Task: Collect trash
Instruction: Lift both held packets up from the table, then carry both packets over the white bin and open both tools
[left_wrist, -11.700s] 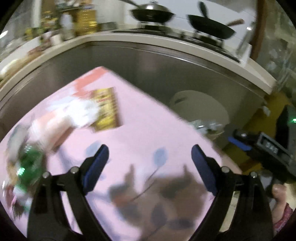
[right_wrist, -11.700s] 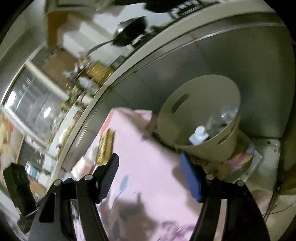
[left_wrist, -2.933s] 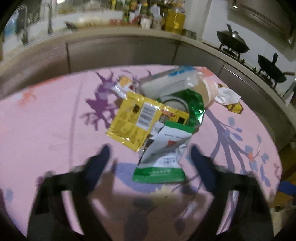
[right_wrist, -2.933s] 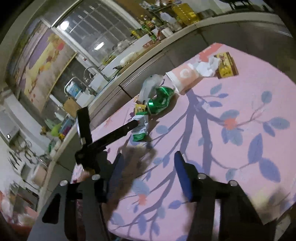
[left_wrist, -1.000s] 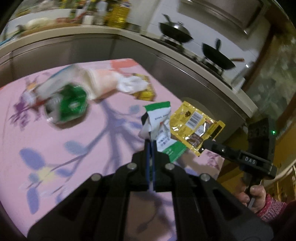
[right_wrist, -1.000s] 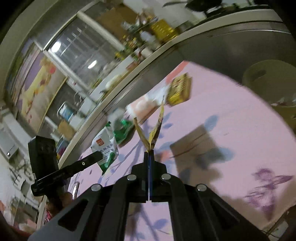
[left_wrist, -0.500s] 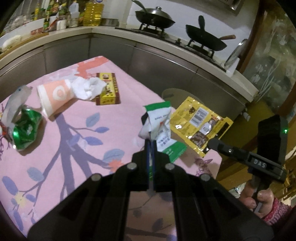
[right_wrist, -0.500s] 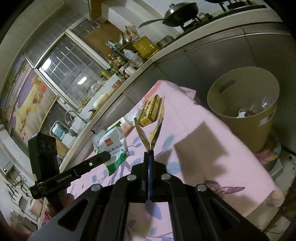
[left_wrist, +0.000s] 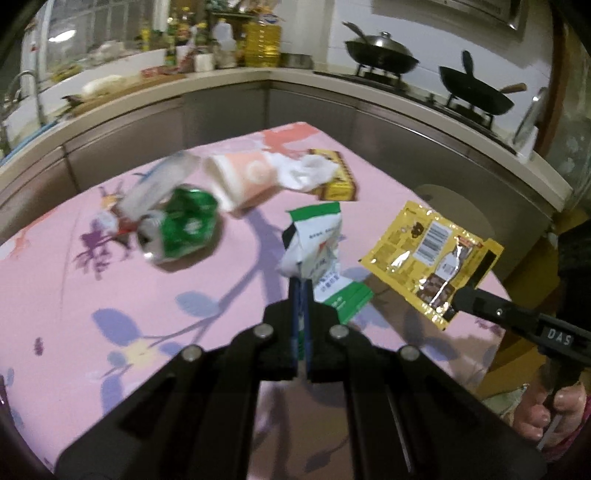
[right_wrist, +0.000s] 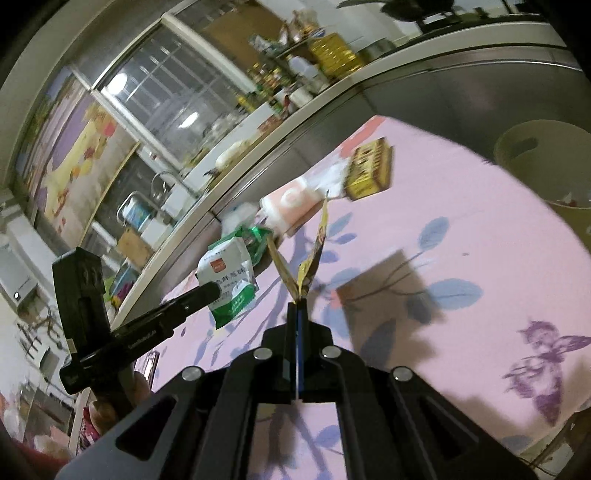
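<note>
Both grippers are up above the pink flowered tablecloth (left_wrist: 74, 295), each with a catch. The left gripper (left_wrist: 301, 284) has its jaws clamped tight on a white-and-green pouch (left_wrist: 314, 240), which stands crumpled above the fingertips, clear of the cloth. To its right, the right gripper (right_wrist: 297, 304) is pinched hard on the corner of a yellow foil wrapper (left_wrist: 430, 253); from the right wrist view that wrapper shows edge-on, splayed in a V.

More trash lies on the far side of the table. A crushed green can (left_wrist: 181, 225) sits far left, with a clear wrapper (left_wrist: 159, 184) just behind it, blurred, so what it is stays a guess. A pink paper cup (left_wrist: 243, 177) lies on its side in the middle, a white crumpled tissue (left_wrist: 306, 173) touching its right end, and a yellow box (left_wrist: 336, 177) under that tissue.

Beyond the table's right edge stands a beige bin (right_wrist: 546, 155), near the steel cabinets.
</note>
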